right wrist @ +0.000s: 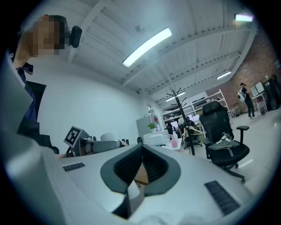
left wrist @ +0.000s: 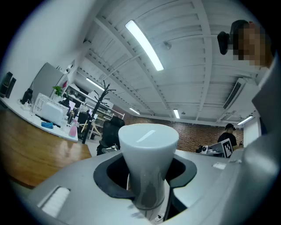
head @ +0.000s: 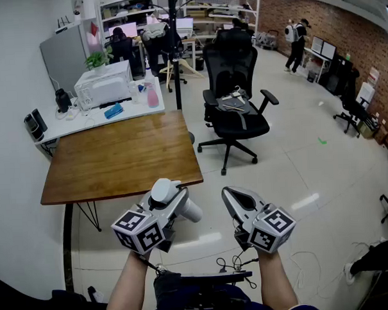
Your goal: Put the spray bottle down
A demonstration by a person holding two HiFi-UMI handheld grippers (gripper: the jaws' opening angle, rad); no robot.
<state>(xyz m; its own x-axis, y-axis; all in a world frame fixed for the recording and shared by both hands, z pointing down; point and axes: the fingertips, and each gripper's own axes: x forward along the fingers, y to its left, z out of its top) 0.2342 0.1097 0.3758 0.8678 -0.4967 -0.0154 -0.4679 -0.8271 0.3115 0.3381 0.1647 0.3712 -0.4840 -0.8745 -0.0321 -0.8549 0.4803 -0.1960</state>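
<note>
Holding a white spray bottle (head: 165, 192) in the left tool (head: 176, 206), jaws part-way apart and pressed on its body, white top standing clear above them. Held in the air just off the near edge of the wooden surface (head: 120, 157), close to that surface's near right corner, not touching the wood. Carrying nothing in the right tool (head: 233, 199), jaws drawn together, beside the left one and just past the same corner, over the floor. Beyond the wooden surface's far edge, a white surface (head: 77, 124) with a white appliance (head: 104, 84) and a pink bottle (head: 152, 95); off its right side, a black office chair (head: 235, 95).
</note>
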